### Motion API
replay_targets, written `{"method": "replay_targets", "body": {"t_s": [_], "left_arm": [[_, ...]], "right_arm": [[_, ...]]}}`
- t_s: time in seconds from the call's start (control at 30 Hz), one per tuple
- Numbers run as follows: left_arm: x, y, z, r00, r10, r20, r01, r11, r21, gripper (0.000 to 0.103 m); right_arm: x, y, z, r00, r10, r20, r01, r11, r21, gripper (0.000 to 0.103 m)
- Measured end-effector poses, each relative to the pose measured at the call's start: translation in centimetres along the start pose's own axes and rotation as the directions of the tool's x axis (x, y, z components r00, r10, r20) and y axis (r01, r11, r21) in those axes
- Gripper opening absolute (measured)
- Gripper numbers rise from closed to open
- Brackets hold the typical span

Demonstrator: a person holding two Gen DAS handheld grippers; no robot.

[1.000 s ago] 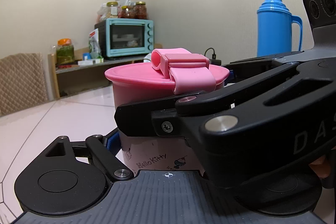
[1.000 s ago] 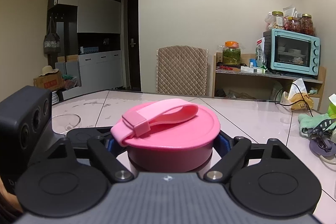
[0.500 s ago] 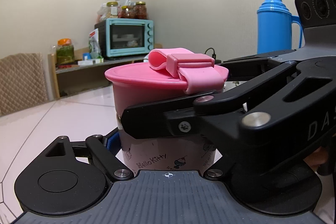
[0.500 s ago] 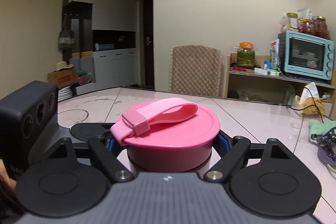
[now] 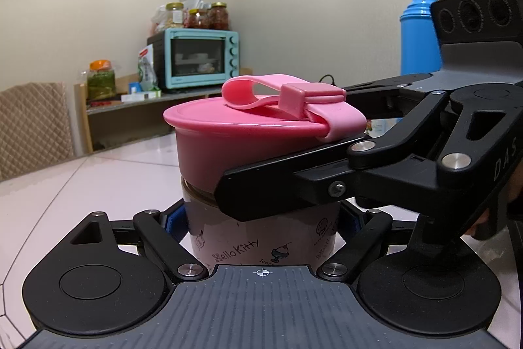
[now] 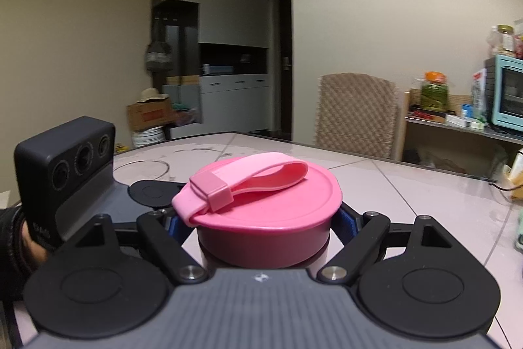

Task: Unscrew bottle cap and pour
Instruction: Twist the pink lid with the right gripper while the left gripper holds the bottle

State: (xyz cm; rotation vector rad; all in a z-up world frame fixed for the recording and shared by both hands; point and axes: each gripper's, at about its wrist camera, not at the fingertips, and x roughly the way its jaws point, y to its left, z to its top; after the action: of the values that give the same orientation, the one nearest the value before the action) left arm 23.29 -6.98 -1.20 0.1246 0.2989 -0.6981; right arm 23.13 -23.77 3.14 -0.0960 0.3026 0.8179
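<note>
Pinching the Hello Kitty bottle (image 5: 261, 234) body, the left tongs (image 5: 261, 218) steady it; right tongs (image 6: 264, 224) clamp its pink cap (image 6: 261, 211).

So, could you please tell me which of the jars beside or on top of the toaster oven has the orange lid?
The green-filled jar on the shelf left of the toaster oven; the jars on top have gold or dark lids.
</note>
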Motion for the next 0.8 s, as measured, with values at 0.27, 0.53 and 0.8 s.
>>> {"method": "replay_targets", "body": {"t_s": [0.27,0.53,0.8], "left_arm": [[0.0,0.0,0.0,1.000,0.000,0.000,0.000,1.000,0.000,0.090],[0.0,0.0,0.0,1.000,0.000,0.000,0.000,1.000,0.001,0.090],[0.0,0.1,-0.1,1.000,0.000,0.001,0.000,1.000,0.001,0.090]], "right_arm": [[-0.5,-0.9,0.2,0.995,0.103,-0.004,-0.103,0.994,-0.034,0.085],[-0.6,-2.6,0.4,0.974,0.225,-0.014,-0.225,0.973,-0.058,0.085],[-0.4,-4.0,0.8,0.949,0.314,-0.016,-0.314,0.947,-0.071,0.085]]}}
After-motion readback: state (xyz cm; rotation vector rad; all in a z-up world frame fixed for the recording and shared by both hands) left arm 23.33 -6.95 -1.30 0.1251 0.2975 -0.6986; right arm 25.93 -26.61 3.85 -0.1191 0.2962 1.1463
